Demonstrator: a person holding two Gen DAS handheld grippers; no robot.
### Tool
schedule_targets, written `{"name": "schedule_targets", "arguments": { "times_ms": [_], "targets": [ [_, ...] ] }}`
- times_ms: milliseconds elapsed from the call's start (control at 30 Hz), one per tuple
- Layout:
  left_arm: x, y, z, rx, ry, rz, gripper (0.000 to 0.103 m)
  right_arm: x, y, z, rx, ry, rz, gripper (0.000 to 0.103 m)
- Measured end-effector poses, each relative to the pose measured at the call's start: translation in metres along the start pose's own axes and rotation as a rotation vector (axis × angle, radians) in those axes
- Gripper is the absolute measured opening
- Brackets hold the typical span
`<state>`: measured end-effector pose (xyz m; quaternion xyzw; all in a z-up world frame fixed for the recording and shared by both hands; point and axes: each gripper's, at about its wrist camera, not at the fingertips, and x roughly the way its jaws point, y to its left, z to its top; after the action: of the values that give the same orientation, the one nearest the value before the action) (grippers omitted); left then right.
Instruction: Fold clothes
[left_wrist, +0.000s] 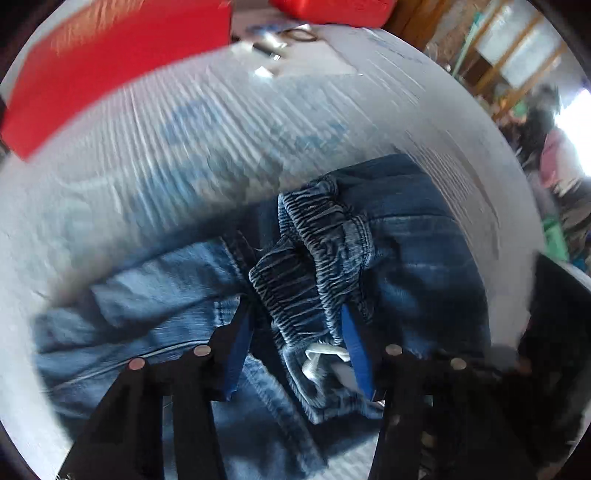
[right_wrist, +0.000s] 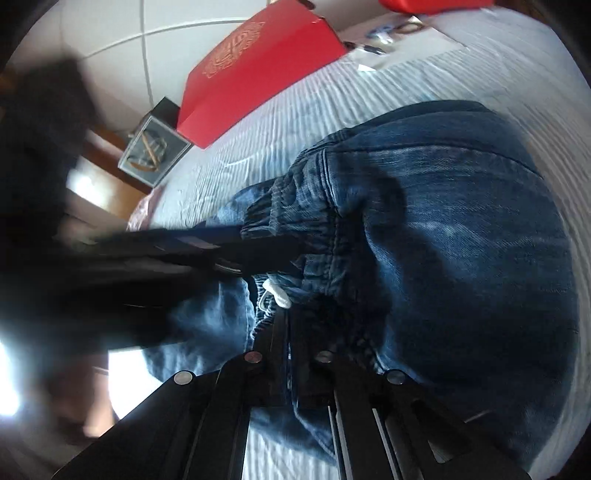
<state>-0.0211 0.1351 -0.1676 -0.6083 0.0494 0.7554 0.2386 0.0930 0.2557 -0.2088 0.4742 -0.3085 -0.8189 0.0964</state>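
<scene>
A pair of blue jeans (left_wrist: 417, 236) with an elastic waistband (left_wrist: 317, 236) and a white drawstring (left_wrist: 321, 360) lies bunched on a white ribbed bedspread (left_wrist: 221, 122). My left gripper (left_wrist: 295, 317) is open, its blue-padded fingers either side of the gathered waistband. My right gripper (right_wrist: 290, 321) is shut on the jeans (right_wrist: 461, 240) at the waistband (right_wrist: 295, 206), near the drawstring (right_wrist: 275, 290). The left gripper (right_wrist: 266, 245) shows in the right wrist view, reaching in from the left to the same waistband.
A red box (left_wrist: 110, 62) lies at the far left of the bed, also seen in the right wrist view (right_wrist: 255, 70). Small items (left_wrist: 280, 40) lie at the far edge. A framed object (right_wrist: 153, 151) stands by the bed's corner.
</scene>
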Motion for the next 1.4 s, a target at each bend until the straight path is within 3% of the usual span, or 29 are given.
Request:
{"name": "schedule_targets", "arguments": {
  "times_ms": [67, 133, 200, 300, 433, 467, 600, 700, 800, 867, 967, 1000, 1033, 1067, 1100, 1167, 1267, 1400],
  "targets": [
    [0.008, -0.001, 0.003, 0.011, 0.008, 0.025, 0.052, -0.022, 0.004, -0.010, -0.033, -0.018, -0.050, 0.002],
    [0.012, -0.003, 0.003, 0.035, -0.011, 0.070, 0.062, -0.040, 0.004, -0.019, -0.066, -0.048, -0.139, 0.003],
    [0.021, -0.005, 0.001, 0.043, -0.020, 0.100, 0.077, -0.032, -0.009, -0.025, -0.042, 0.008, -0.195, 0.000],
    [0.021, -0.013, -0.003, 0.063, -0.054, 0.132, 0.076, -0.023, -0.020, -0.032, -0.014, 0.003, -0.162, 0.000],
    [-0.019, -0.010, -0.019, 0.087, -0.130, 0.133, 0.075, -0.039, -0.008, -0.040, -0.023, -0.065, -0.118, 0.004],
    [-0.033, -0.003, -0.026, 0.084, -0.154, 0.136, 0.076, -0.048, -0.008, -0.043, -0.016, -0.097, -0.118, 0.010],
    [-0.077, 0.050, -0.062, -0.012, -0.188, 0.178, 0.080, -0.073, -0.032, -0.053, 0.094, -0.202, -0.163, 0.064],
    [-0.092, 0.103, -0.085, -0.143, -0.183, 0.239, 0.080, -0.073, -0.061, -0.061, 0.236, -0.210, -0.196, 0.076],
    [-0.085, 0.149, -0.102, -0.261, -0.142, 0.272, 0.080, -0.056, -0.086, -0.066, 0.390, -0.186, -0.181, 0.076],
    [-0.079, 0.165, -0.112, -0.296, -0.123, 0.273, 0.080, -0.045, -0.087, -0.063, 0.421, -0.189, -0.162, 0.076],
    [-0.073, 0.176, -0.122, -0.325, -0.111, 0.258, 0.080, -0.024, -0.072, -0.053, 0.377, -0.166, -0.185, 0.077],
    [-0.073, 0.178, -0.124, -0.331, -0.113, 0.250, 0.080, -0.020, -0.065, -0.046, 0.355, -0.158, -0.205, 0.072],
    [-0.074, 0.181, -0.125, -0.336, -0.118, 0.244, 0.080, -0.014, -0.060, -0.039, 0.342, -0.138, -0.230, 0.057],
    [-0.077, 0.182, -0.127, -0.339, -0.126, 0.238, 0.080, -0.007, -0.054, -0.033, 0.330, -0.117, -0.254, 0.021],
    [-0.082, 0.182, -0.130, -0.341, -0.135, 0.234, 0.080, -0.006, -0.042, -0.026, 0.299, -0.117, -0.269, 0.020],
    [-0.096, 0.183, -0.136, -0.350, -0.165, 0.220, 0.080, -0.012, 0.001, -0.015, 0.173, -0.156, -0.261, 0.018],
    [-0.122, 0.188, -0.143, -0.367, -0.202, 0.204, 0.080, -0.020, 0.097, -0.002, -0.134, -0.203, -0.168, 0.018],
    [-0.147, 0.202, -0.148, -0.402, -0.258, 0.195, 0.080, 0.030, 0.194, -0.007, -0.429, -0.099, -0.049, 0.018]
  ]
}}
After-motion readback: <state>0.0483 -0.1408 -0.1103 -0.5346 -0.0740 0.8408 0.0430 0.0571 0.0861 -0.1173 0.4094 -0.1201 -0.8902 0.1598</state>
